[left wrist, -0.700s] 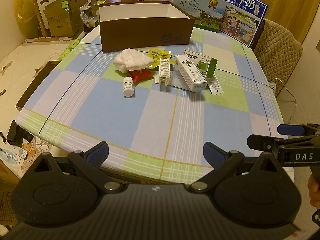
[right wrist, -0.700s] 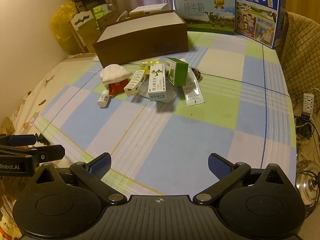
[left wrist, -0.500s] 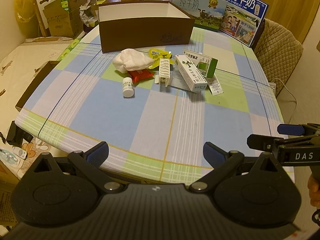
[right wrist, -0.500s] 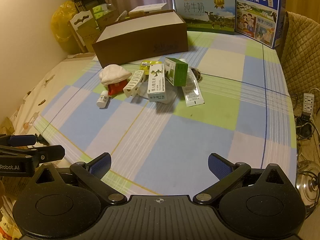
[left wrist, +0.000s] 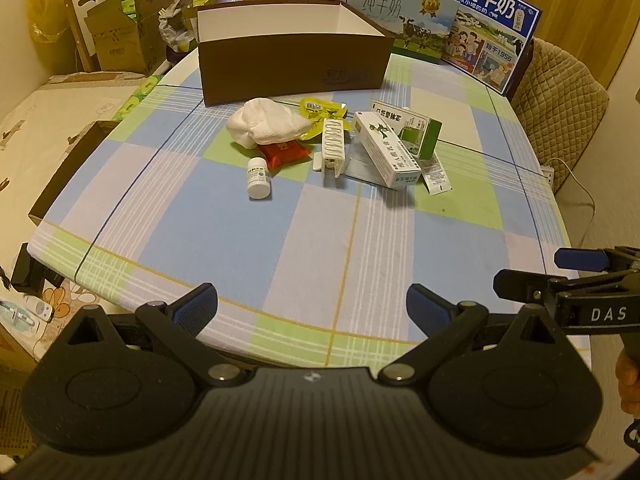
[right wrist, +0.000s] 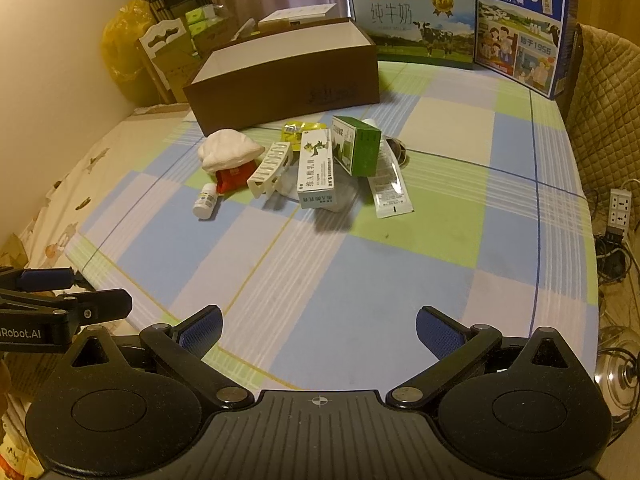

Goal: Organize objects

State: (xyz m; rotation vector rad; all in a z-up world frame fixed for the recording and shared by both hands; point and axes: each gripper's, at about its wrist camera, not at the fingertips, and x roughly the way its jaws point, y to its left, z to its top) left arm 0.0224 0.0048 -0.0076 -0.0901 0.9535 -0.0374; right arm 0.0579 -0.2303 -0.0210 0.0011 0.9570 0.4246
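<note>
A pile of small items lies mid-table before an open brown box (left wrist: 294,66) (right wrist: 288,80): a white cloth (left wrist: 266,122) (right wrist: 228,154), a red packet (left wrist: 284,152), a white pill bottle (left wrist: 258,178) (right wrist: 205,201), a white pill strip (left wrist: 333,145) (right wrist: 270,168), a long white medicine box (left wrist: 386,148) (right wrist: 316,172), a green box (left wrist: 420,136) (right wrist: 356,146), a yellow sachet (left wrist: 320,110) and a flat white sachet (right wrist: 390,186). My left gripper (left wrist: 312,306) and right gripper (right wrist: 318,330) are open and empty at the near table edge, far from the pile.
Two milk cartons (left wrist: 404,12) (left wrist: 494,30) stand at the table's (left wrist: 280,248) back right. A quilted chair (left wrist: 560,96) is at the right. Cardboard boxes (left wrist: 116,36) and a bed (left wrist: 36,120) are at the left. A power strip (right wrist: 619,208) lies on the floor.
Both views have drifted very slightly; the pile and box have not moved and both grippers stay open.
</note>
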